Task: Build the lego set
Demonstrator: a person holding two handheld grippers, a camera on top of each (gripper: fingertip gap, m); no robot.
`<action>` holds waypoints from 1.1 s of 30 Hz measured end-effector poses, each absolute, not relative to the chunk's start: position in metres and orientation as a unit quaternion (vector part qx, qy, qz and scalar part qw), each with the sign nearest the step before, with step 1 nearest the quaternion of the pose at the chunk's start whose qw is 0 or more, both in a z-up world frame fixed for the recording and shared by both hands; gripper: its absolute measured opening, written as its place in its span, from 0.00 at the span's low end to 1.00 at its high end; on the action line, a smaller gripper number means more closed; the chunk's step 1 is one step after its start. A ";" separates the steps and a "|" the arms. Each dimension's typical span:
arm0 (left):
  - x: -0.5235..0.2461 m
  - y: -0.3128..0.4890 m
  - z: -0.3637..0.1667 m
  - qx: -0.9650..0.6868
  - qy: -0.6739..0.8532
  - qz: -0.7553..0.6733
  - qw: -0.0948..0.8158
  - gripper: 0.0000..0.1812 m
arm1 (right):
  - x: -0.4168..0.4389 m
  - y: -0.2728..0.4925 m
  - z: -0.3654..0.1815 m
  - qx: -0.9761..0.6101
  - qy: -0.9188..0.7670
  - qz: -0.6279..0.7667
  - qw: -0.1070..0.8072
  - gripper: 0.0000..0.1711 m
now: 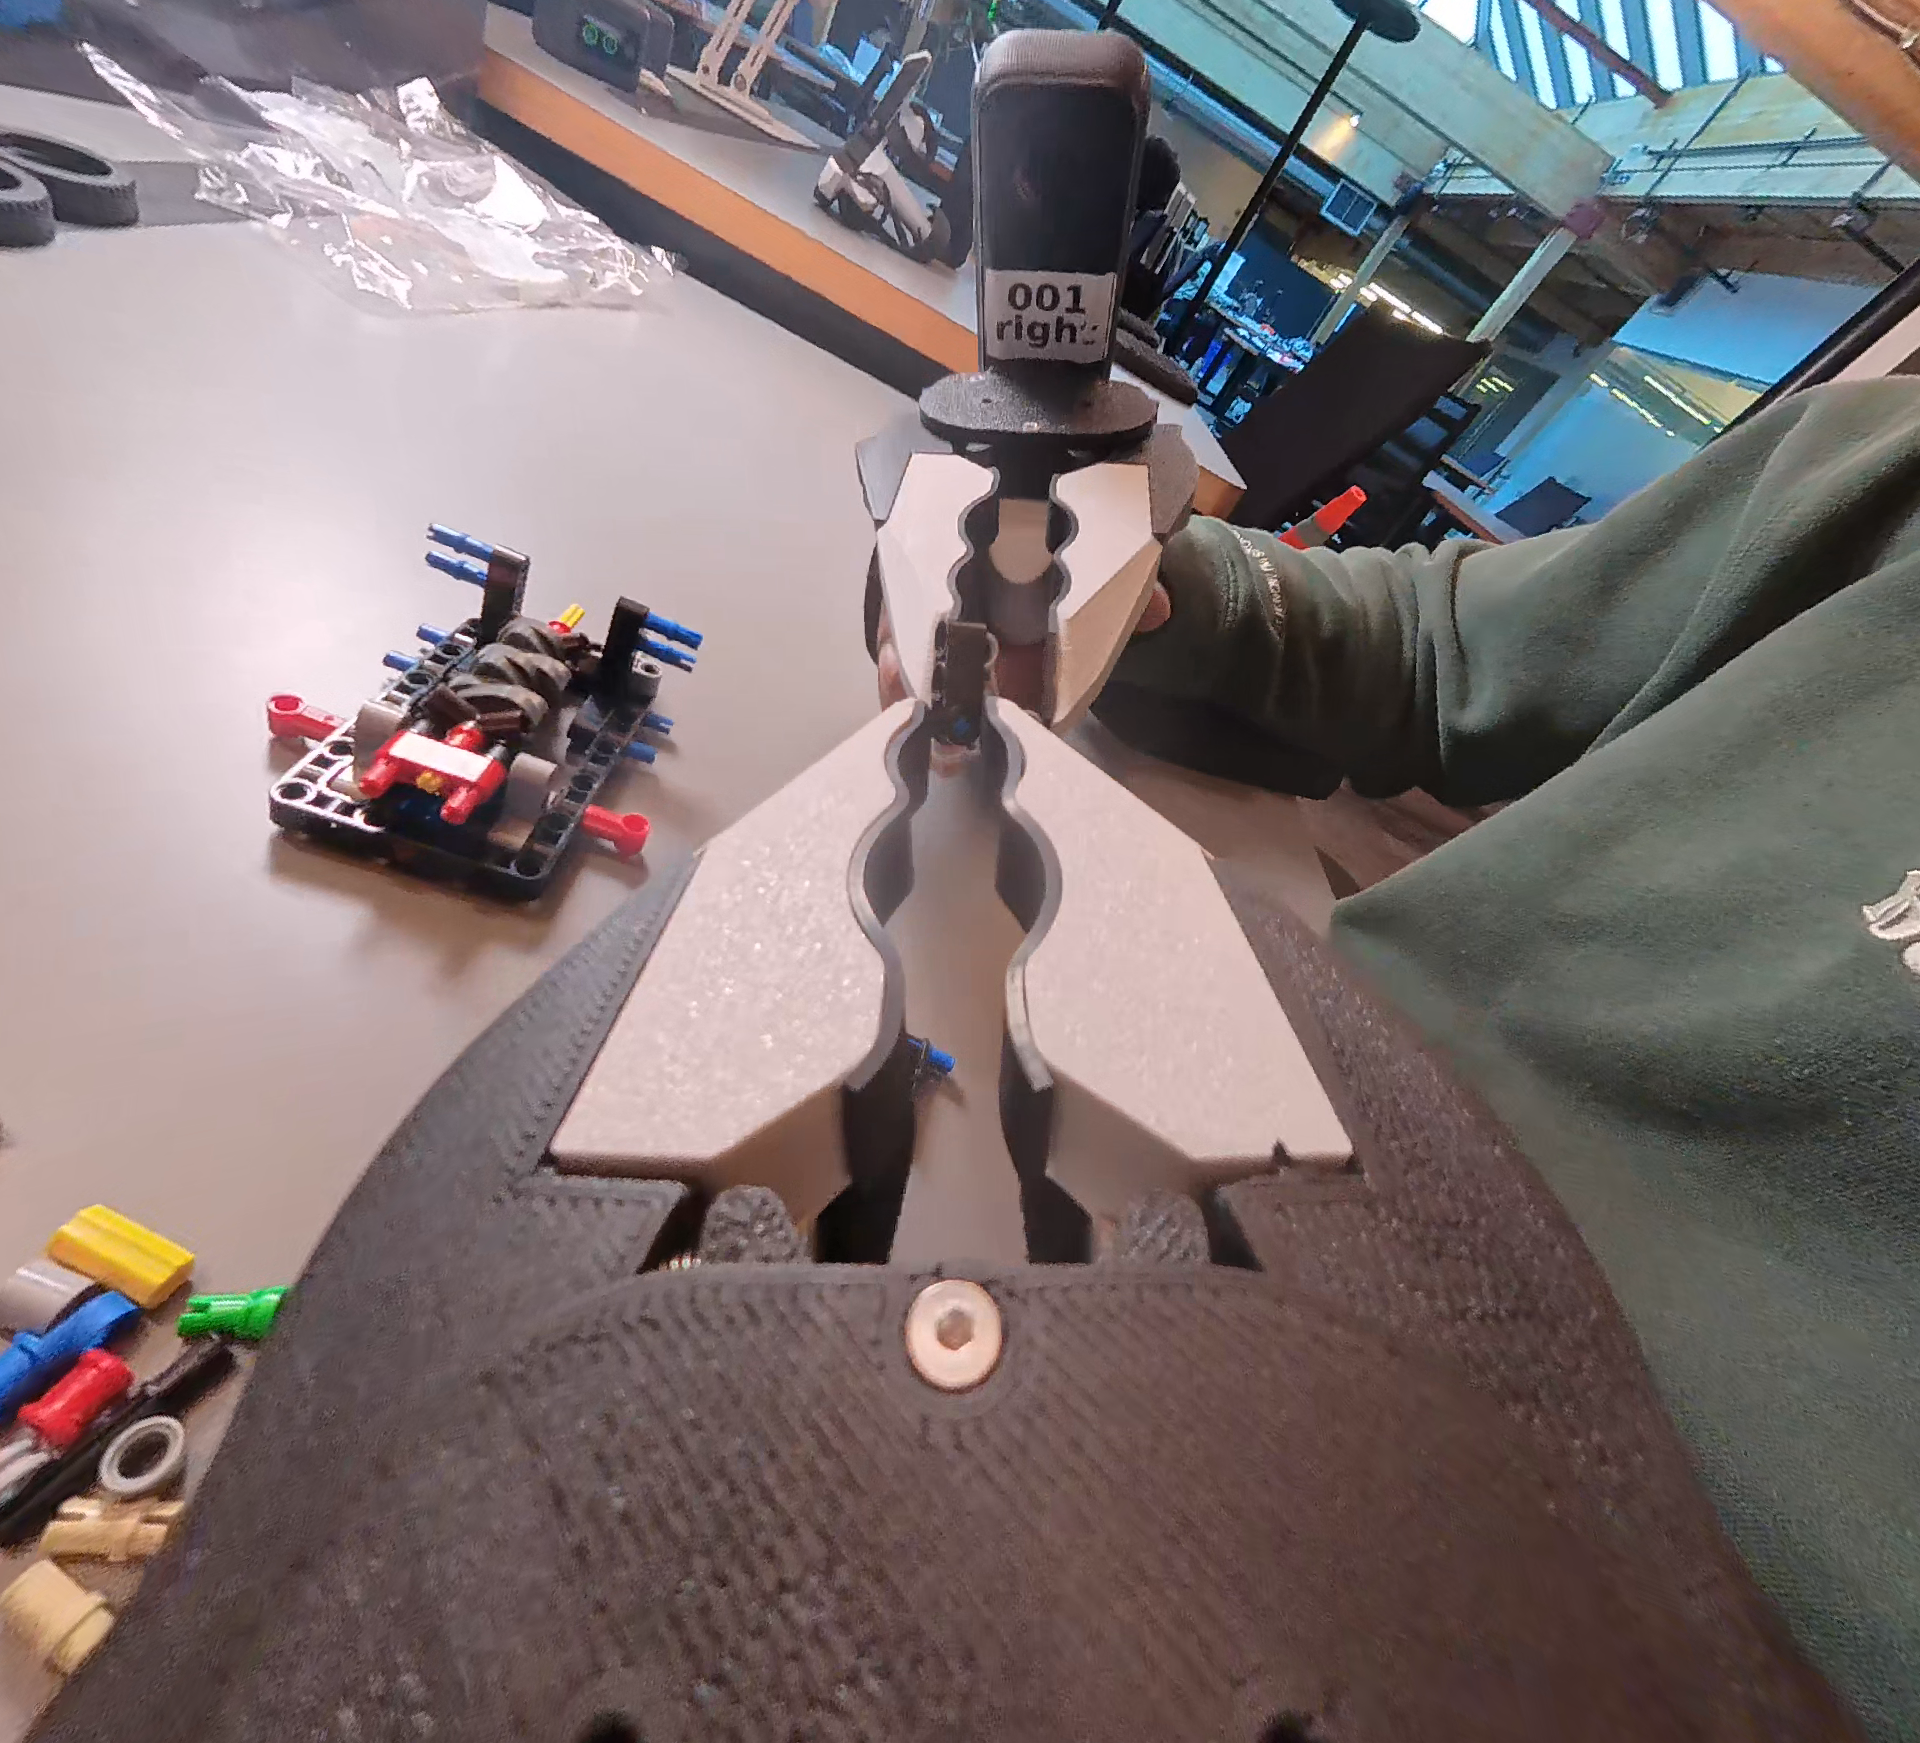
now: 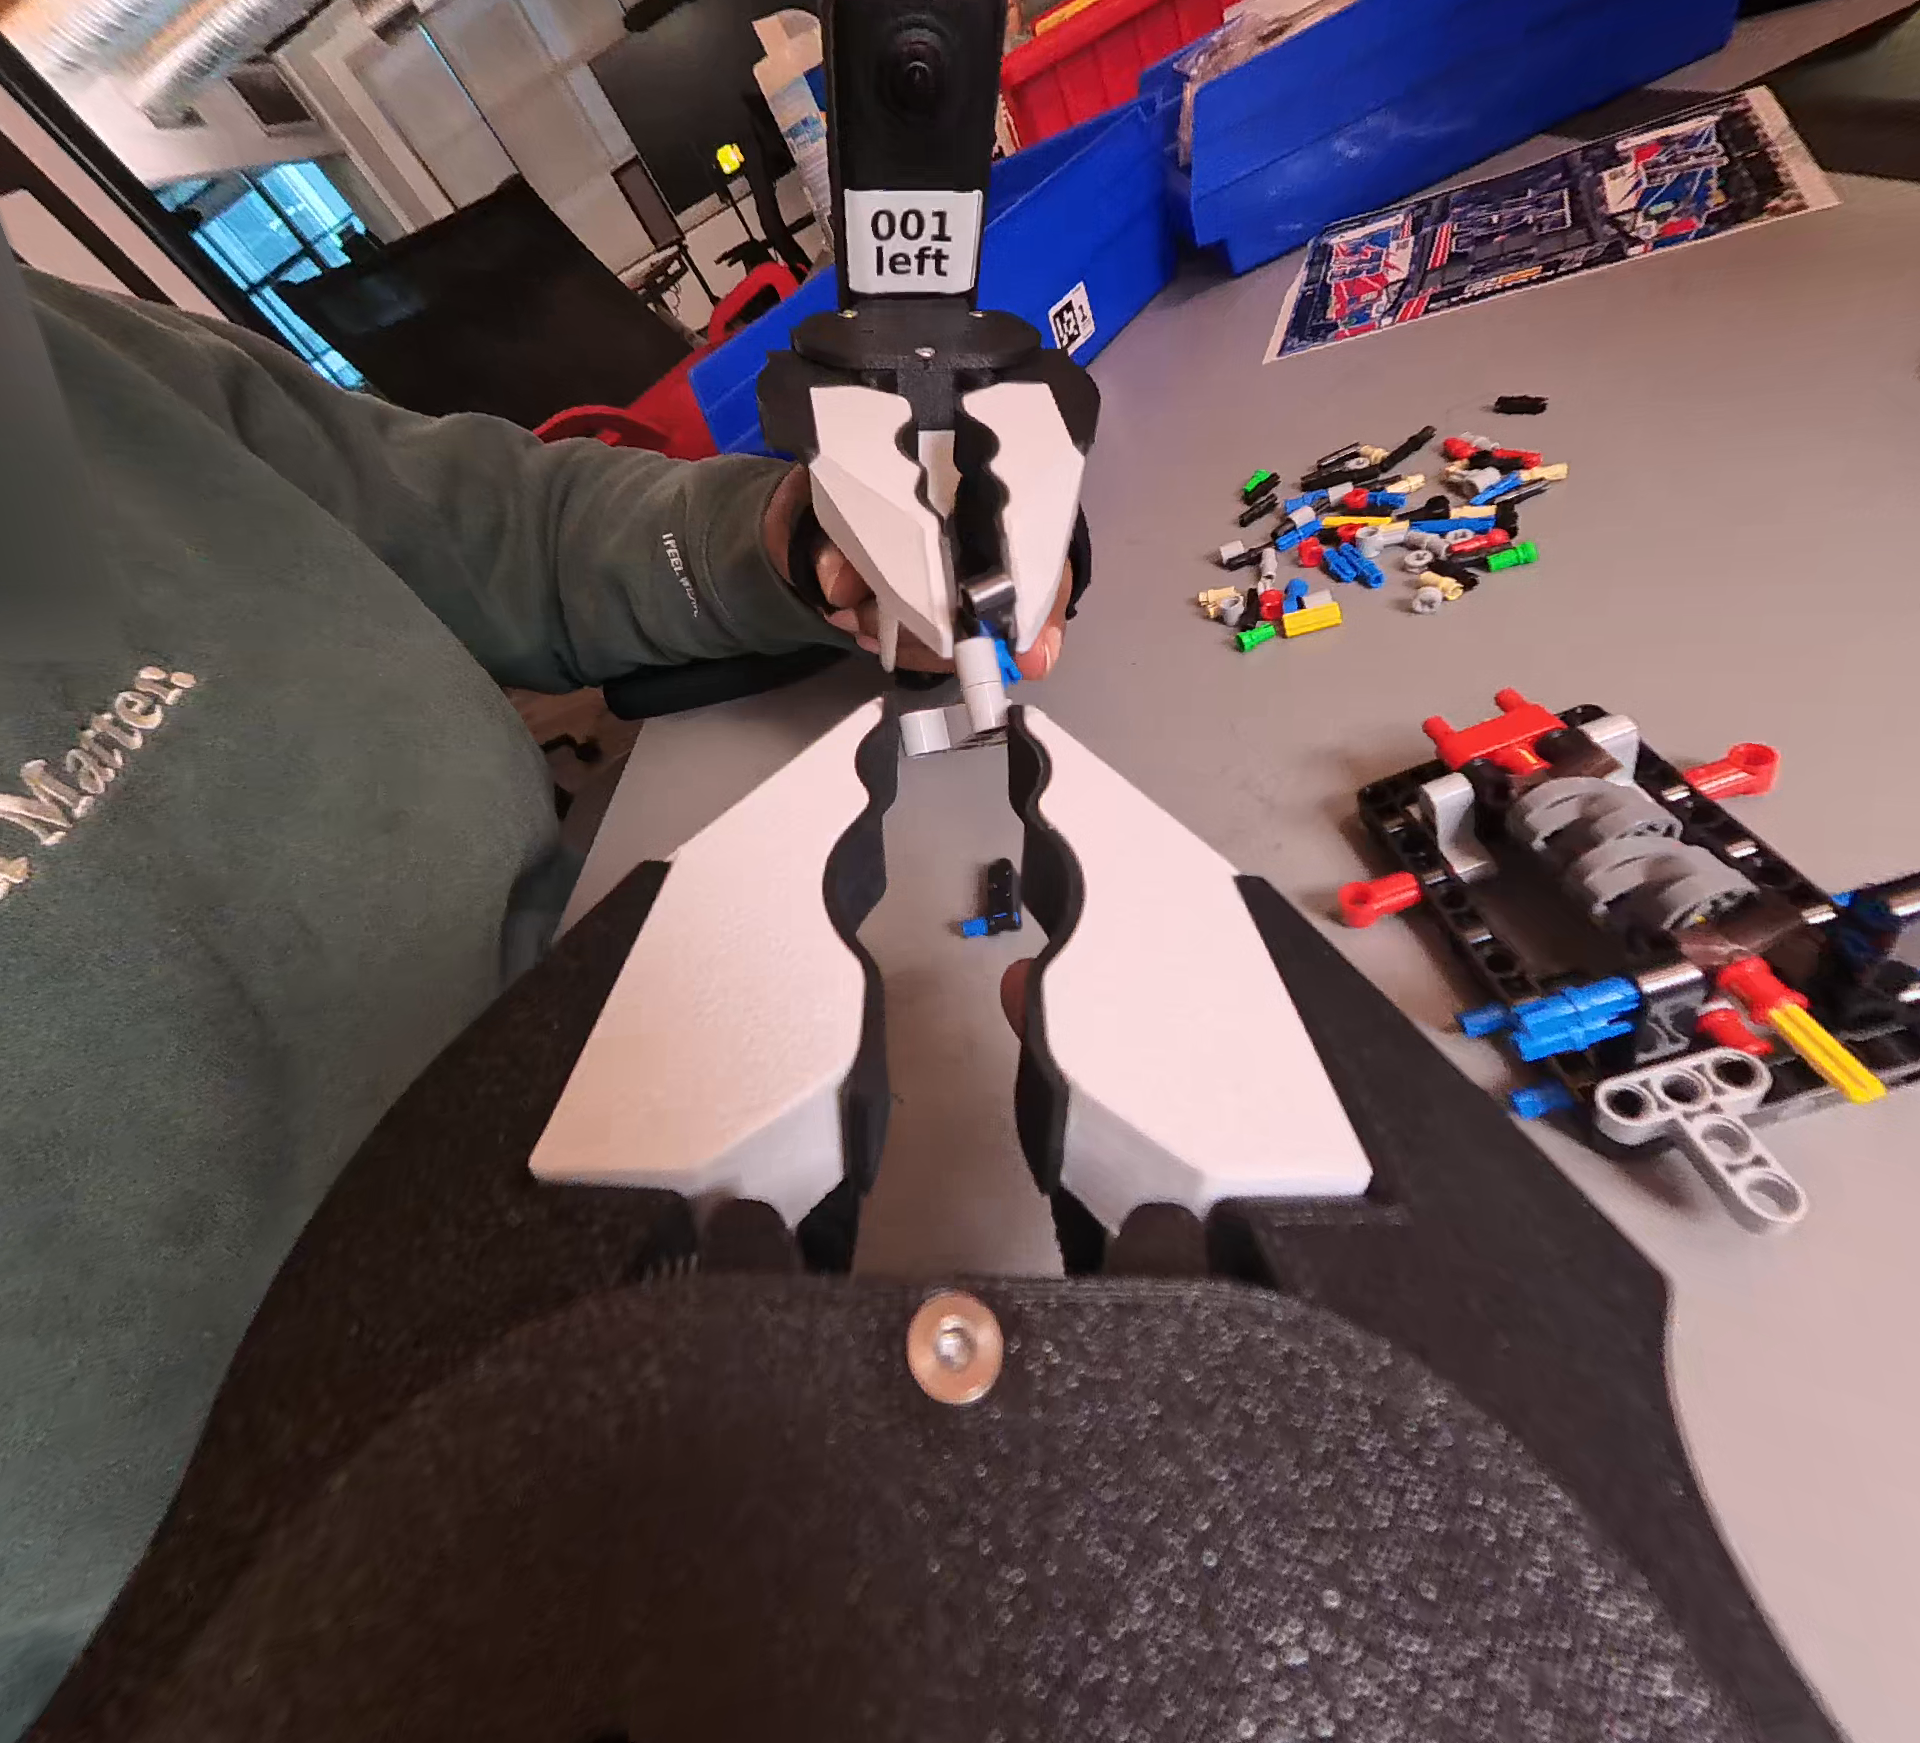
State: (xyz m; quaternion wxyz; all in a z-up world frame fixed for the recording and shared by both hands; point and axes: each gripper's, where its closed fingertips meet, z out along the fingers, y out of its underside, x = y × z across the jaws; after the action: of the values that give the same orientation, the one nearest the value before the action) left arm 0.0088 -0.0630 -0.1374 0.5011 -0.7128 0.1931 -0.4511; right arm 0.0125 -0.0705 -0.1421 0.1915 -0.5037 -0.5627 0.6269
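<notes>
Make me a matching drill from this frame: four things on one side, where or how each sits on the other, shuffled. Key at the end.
Things:
1. build
2. parts pile
3. sheet
4. small piece

Places or states:
A. flat on the table by the blue bins
B. off the table, between left claw and right claw
C. black frame with red ends sticking out
D. loose and scattered, between sheet and build

Pairs: 1-C, 2-D, 3-A, 4-B

Grippers tip-to-tip over bare table (image 2: 1195, 737); chassis build (image 2: 1621, 893) & loose-parts pile (image 2: 1382, 540) block one side.
</notes>
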 end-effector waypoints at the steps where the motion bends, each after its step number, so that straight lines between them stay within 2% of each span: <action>1: 0.009 -0.063 -0.139 -0.715 0.191 -0.454 0.496 0.04 | 0.012 -0.071 -0.142 -0.503 -0.561 0.629 0.189 0.11; 9: 0.010 -0.064 -0.142 -0.713 0.162 -0.504 0.460 0.04 | 0.015 -0.072 -0.142 -0.484 -0.590 0.604 0.228 0.11; 23: 0.016 -0.069 -0.138 -0.693 0.150 -0.557 0.432 0.04 | 0.016 -0.076 -0.141 -0.474 -0.602 0.599 0.233 0.11; 24: 0.017 -0.070 -0.138 -0.691 0.148 -0.562 0.429 0.04 | 0.016 -0.077 -0.138 -0.471 -0.598 0.604 0.234 0.10; 26: 0.019 -0.071 -0.134 -0.680 0.137 -0.580 0.427 0.04 | 0.015 -0.078 -0.133 -0.466 -0.585 0.619 0.240 0.03; 33: 0.014 -0.068 -0.125 -0.664 0.117 -0.591 0.443 0.04 | 0.016 -0.069 -0.124 -0.465 -0.565 0.631 0.257 0.03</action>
State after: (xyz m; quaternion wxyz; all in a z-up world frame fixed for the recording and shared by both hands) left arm 0.0138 -0.0678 -0.1253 0.4430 -0.6640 0.1174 -0.5909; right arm 0.0163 -0.0690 -0.1237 0.2573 -0.4647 -0.5650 0.6313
